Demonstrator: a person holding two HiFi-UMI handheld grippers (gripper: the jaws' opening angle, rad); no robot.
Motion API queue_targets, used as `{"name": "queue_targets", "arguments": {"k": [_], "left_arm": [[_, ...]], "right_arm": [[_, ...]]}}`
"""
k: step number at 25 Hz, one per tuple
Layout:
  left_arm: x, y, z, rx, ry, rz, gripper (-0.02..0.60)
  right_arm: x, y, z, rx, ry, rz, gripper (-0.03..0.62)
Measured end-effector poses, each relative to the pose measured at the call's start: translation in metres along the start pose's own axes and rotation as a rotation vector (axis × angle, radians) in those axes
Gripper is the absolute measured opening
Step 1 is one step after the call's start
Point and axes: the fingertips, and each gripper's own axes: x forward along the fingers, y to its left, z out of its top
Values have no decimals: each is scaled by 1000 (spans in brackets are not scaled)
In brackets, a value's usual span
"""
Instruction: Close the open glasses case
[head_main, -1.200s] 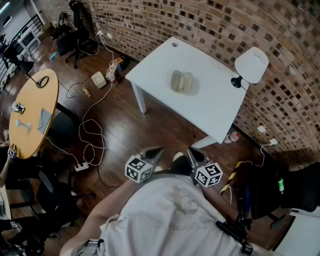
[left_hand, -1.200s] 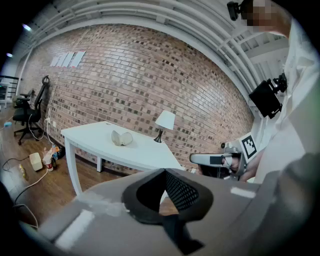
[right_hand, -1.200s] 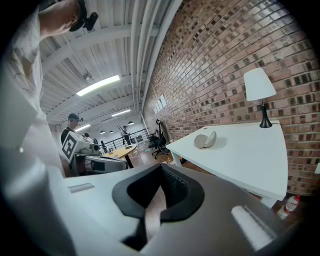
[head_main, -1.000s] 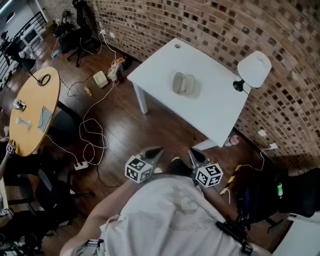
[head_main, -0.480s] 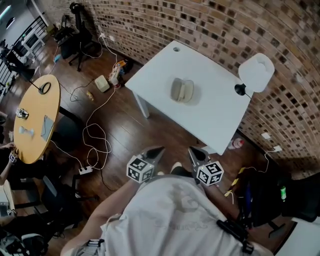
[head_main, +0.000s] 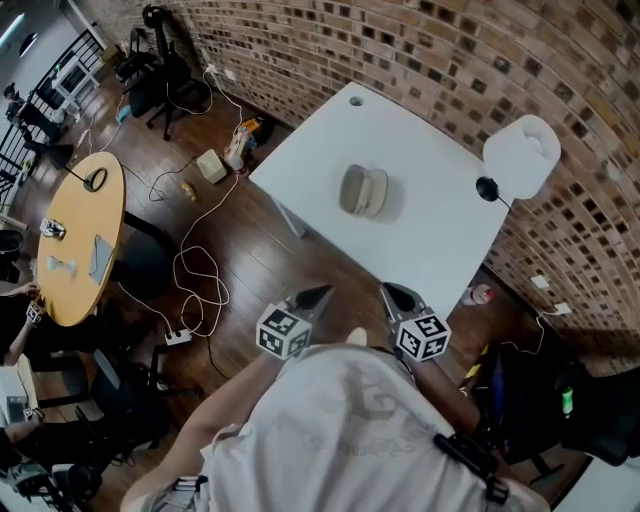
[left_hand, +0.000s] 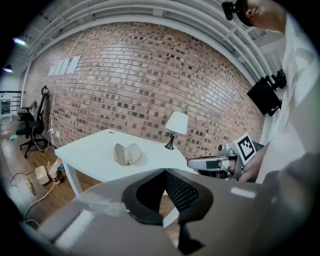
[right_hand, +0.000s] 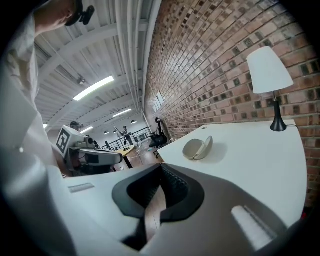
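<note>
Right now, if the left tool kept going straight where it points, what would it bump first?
Probably the white table, around its near edge, before reaching the open glasses case lying on top. Nothing shows in between, though depth is hard to judge.

Head view: from above the person's white shirt (head_main: 350, 440), looking steeply down; the white rectangular surface (head_main: 430, 240) lies well ahead, beyond the dark wooden floor (head_main: 250, 260).
Left gripper view: low, along its own grey fingers (left_hand: 187, 192), facing almost level towards the surface and the red brick wall (left_hand: 125, 75); well apart from both.
Right gripper view: along its own fingers (right_hand: 175, 192), facing along the wall, surface at right.
Shared: all three take in the surface, the open beige oval glasses case (head_main: 362, 190) and the white-shaded black-stemmed lamp (head_main: 522, 157).
Cross-sight: the left gripper view catches the right gripper (left_hand: 197, 163); the right gripper view catches the left gripper (right_hand: 116, 158).
</note>
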Motion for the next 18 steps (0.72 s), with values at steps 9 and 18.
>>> {"name": "queue_targets", "arguments": {"k": [9,18], "left_arm": [[9,16,8,-27,15,52,6],[37,39,16,-11,41,-60,6]], "right_arm": [[11,-17,7,6,15,16,8],[31,-28,10,39,11,-64,8]]}}
